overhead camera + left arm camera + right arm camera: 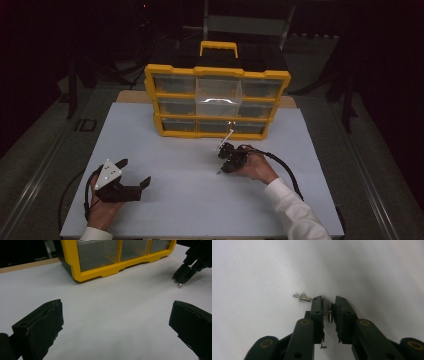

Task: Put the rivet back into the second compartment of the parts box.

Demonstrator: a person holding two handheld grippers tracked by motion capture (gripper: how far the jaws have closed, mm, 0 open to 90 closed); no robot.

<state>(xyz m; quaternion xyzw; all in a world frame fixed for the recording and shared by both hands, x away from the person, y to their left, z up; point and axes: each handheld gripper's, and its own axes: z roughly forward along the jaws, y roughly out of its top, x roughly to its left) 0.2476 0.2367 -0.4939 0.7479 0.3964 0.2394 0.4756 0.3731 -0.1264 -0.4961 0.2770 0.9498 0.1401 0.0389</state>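
A drawer cabinet stood at the far middle of the table. Before it, to the right, the right tongs pointed down at the table, a small fastener between their jaws and a rivet just beside them. The left tongs rested near the front left.

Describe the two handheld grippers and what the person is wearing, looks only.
Both grippers are black with two jaws. The left gripper carries a grey three-cornered plate on top; its jaws end in blocky black pads. The right gripper has slim linked fingers with brass-coloured pivot pins, and a black cable loops back from it. The person wears white long sleeves.
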